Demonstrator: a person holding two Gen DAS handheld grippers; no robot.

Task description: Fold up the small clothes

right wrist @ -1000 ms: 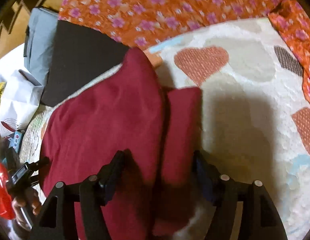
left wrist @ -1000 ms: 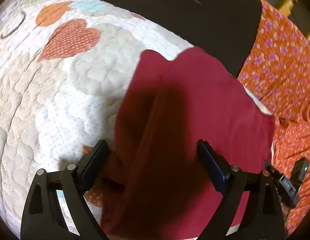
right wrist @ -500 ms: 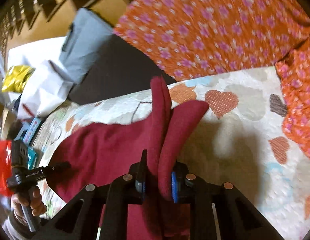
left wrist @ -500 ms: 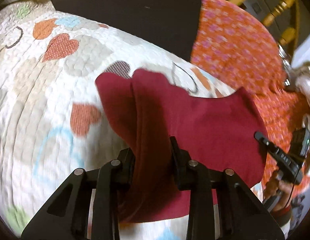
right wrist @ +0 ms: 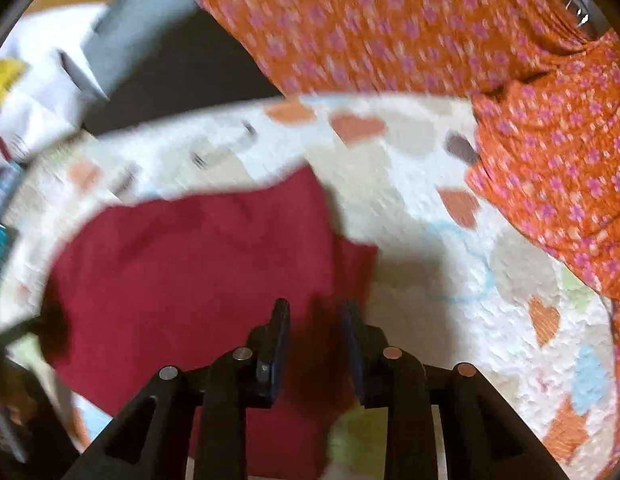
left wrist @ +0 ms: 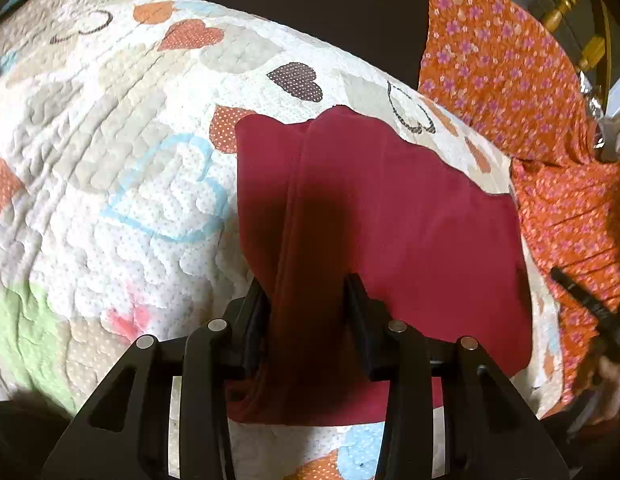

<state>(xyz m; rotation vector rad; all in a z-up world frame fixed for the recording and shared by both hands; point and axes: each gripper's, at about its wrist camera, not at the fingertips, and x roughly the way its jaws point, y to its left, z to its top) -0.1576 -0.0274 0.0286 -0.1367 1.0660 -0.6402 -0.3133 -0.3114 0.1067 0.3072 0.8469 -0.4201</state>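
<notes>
Maroon garment point(left wrist: 390, 216) lies on the heart-print quilt point(left wrist: 109, 184), filling frame centre in your left wrist view. Its long axis runs from the lower centre up toward the upper middle, with a lengthwise ridge of bunched cloth along the left side and the flat part spreading to the right edge.

Your left gripper point(left wrist: 307, 300) sits at the bottom centre, jaws narrowed with that ridge between the fingers; both pads press against the fabric, so it's clamping the fold.

Right wrist view is motion-blurred. Same garment point(right wrist: 197, 264) spans left to centre there, long axis roughly horizontal across the frame. Your right gripper point(right wrist: 314, 320) sits at a narrow gap over the garment's right edge; dark cloth shows between the fingers, but whether it's pinched I cannot tell.

Orange floral fabric point(left wrist: 510, 80) covers the upper right, and a black cushion point(left wrist: 310, 0) sits along the top.
</notes>
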